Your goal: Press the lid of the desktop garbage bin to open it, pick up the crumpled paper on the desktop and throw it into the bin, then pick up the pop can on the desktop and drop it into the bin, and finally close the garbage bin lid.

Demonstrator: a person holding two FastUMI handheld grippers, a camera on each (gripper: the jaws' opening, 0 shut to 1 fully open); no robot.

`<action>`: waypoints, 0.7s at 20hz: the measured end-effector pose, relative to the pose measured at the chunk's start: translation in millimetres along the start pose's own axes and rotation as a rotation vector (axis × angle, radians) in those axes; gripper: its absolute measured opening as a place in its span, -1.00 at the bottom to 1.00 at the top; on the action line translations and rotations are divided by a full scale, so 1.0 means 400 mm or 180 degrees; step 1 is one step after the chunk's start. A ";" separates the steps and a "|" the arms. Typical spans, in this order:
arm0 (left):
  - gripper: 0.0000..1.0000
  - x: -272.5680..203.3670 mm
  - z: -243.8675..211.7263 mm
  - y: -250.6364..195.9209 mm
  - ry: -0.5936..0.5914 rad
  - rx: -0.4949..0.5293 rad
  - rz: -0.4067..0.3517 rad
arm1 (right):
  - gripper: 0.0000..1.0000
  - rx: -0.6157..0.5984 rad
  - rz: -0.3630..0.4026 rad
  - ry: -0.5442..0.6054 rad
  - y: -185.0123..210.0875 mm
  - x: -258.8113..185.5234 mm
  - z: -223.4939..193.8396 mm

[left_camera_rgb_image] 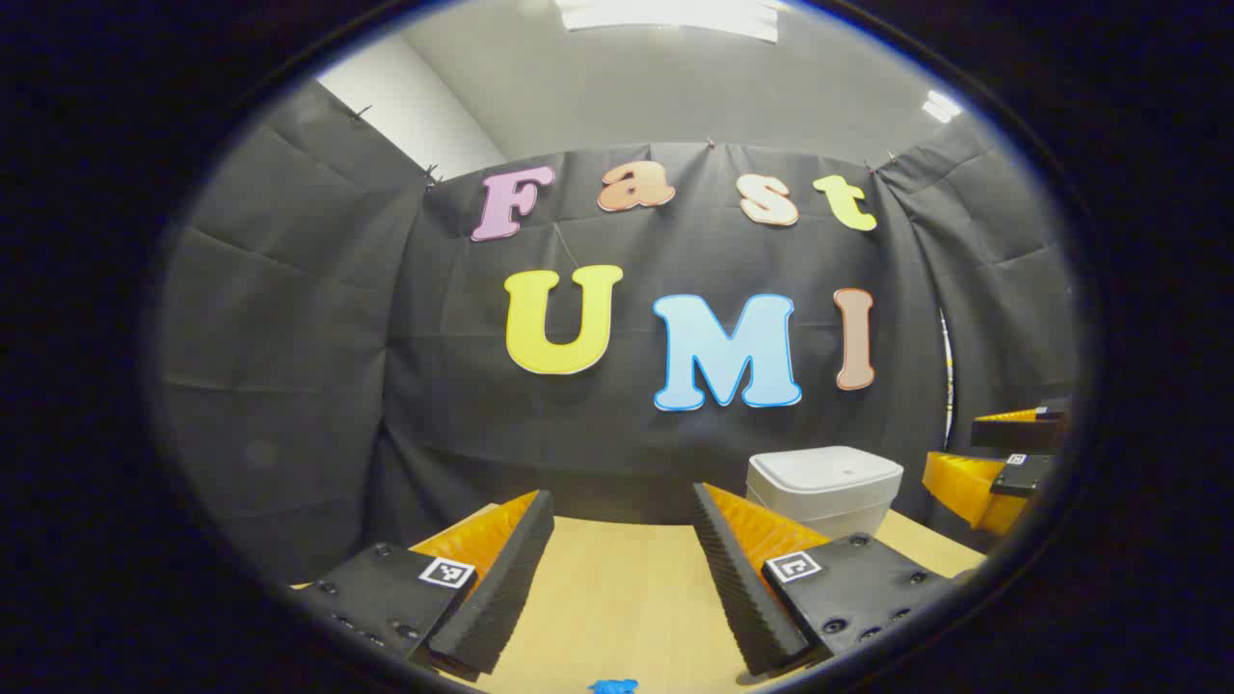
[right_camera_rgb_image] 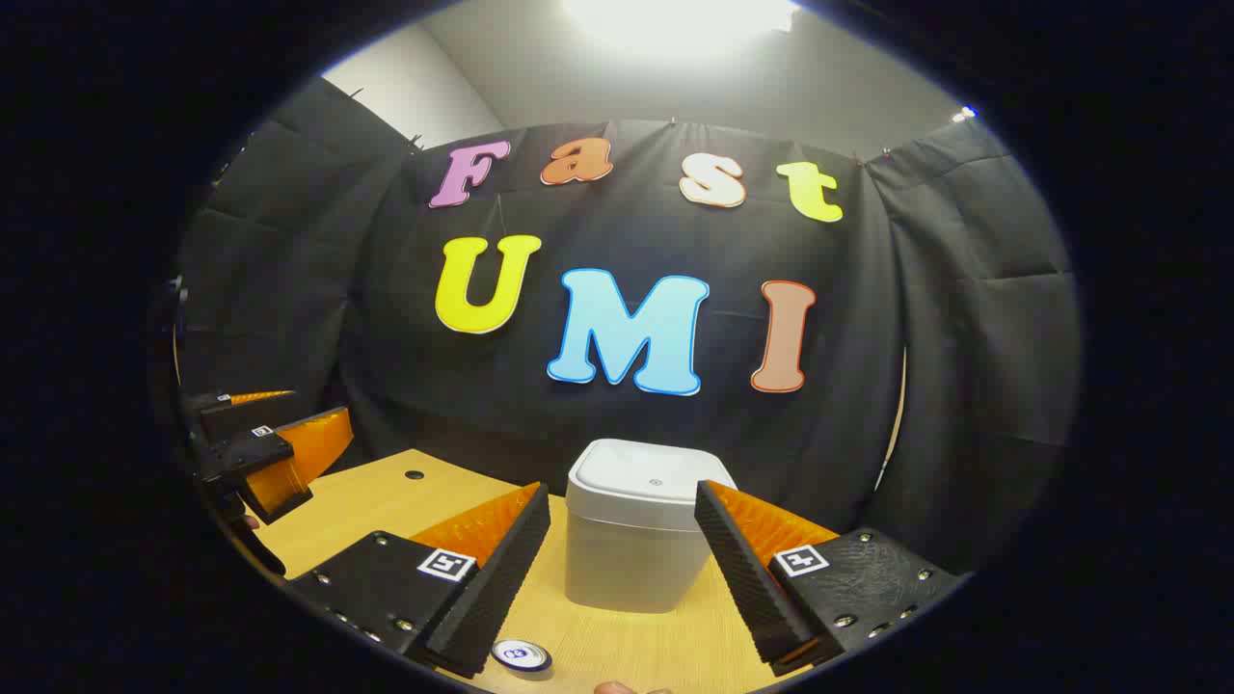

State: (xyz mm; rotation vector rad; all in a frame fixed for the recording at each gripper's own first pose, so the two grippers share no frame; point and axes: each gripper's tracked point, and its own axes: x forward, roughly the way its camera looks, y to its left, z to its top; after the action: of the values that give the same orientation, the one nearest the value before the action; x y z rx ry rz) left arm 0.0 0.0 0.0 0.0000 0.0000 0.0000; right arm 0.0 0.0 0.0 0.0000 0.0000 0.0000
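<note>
Both tongs, left (left_camera_rgb_image: 622,578) and right (right_camera_rgb_image: 622,569), gape wide and empty over our worktop (right_camera_rgb_image: 675,646). Bin (right_camera_rgb_image: 636,540) sits lid-closed just ahead of our right tongs, pop can (right_camera_rgb_image: 521,655) below them; we judge pressing the lid comes first.

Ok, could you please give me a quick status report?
Left gripper and right gripper open, empty. Garbage bin lid shut, ahead of right gripper. Pop can top at its fingers. Nothing blocking.
</note>
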 end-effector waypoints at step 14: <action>0.93 0.129 -0.017 -0.010 0.0019 0.0022 -0.0288 | 0.89 -0.0070 -0.0204 0.0026 0.030 0.070 -0.015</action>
State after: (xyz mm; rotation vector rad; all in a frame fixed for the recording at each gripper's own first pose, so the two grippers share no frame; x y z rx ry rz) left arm 51.4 -4.0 -6.7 0.0070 0.0059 -0.0906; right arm 28.0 12.0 -6.0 -0.0219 0.0082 -0.0641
